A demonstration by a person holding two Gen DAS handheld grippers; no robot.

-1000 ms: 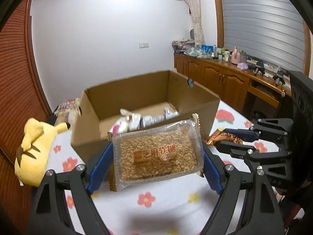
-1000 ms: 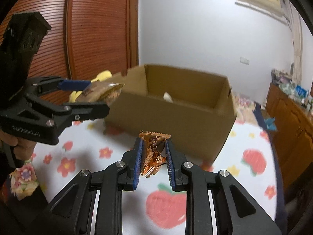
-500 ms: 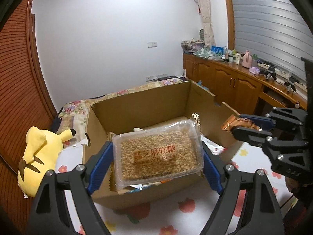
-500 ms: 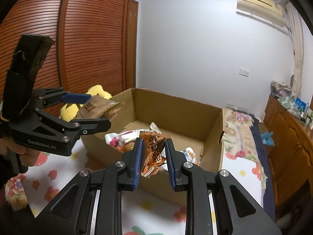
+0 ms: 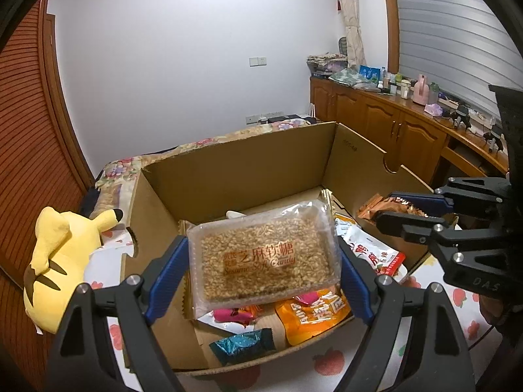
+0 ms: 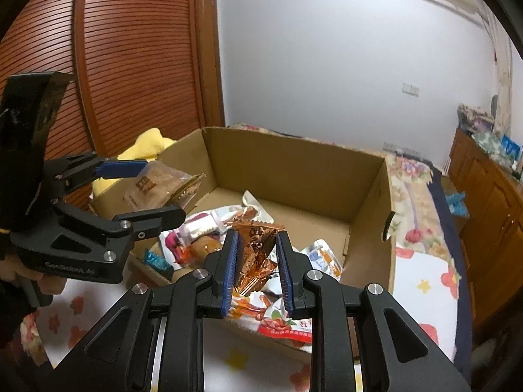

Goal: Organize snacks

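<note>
Both claws have come forward since a second ago: back then they were in front of the box (image 5: 248, 170) with the flowery cloth (image 5: 327, 364) under them, and now they hang over its open top. The left claw (image 5: 263, 266) has its blue pads (image 5: 166, 274) wide apart and clamped on the two ends of a clear candy tray (image 5: 264, 258), full of brown sesame candy, held flat above the snacks in the box. The right claw (image 6: 256, 266) has its pads (image 6: 230, 269) close together and pinched on a crinkly orange wrapper (image 6: 256, 254), also over the box. In the left view the right claw (image 5: 415, 210) pokes in from the right side, with the wrapper (image 5: 376, 204) just above the right wall of the box. In the right view the left claw (image 6: 143, 189) comes in from the left with the tray (image 6: 157, 186) near the left wall of the box (image 6: 294, 170). Down inside the box lie an orange bag (image 5: 313, 315), a blue candy (image 5: 242, 343), a pink candy (image 5: 233, 313) and a red and white bag (image 5: 376, 251). A yellow plush toy (image 5: 59, 261) lies on the cloth just beside the left wall of the box
</note>
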